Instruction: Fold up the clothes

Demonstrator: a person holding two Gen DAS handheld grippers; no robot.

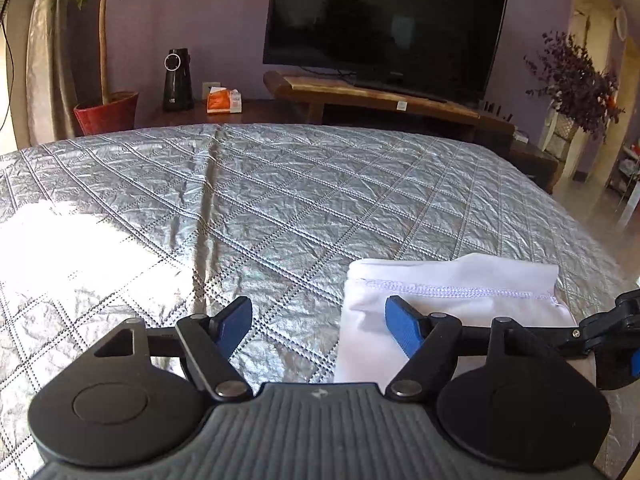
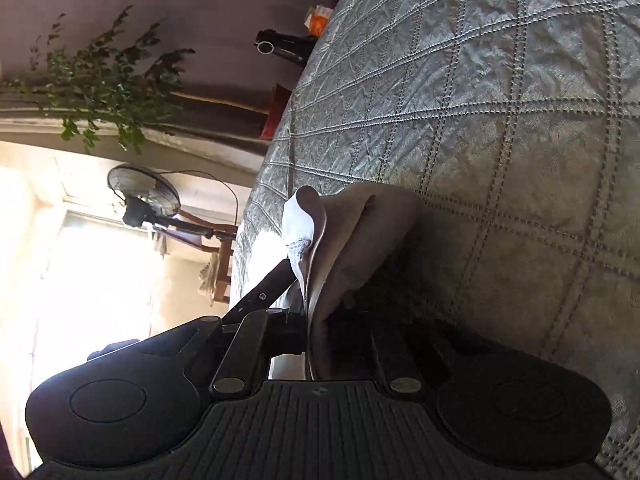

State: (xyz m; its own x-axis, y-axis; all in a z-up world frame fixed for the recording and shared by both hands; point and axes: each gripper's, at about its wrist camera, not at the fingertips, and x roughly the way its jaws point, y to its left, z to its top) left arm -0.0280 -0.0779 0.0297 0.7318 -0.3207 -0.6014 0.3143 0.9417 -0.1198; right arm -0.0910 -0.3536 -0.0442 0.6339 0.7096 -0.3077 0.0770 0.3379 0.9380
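Your left gripper hangs spread wide over the quilt, nothing between its blue pads. Your right gripper, rolled on its side, pinches a fold of the white garment. That garment lies folded on the silver quilted bedspread, just beside your left gripper's right finger. Beyond the bed stand a television, a potted plant and a tissue box.
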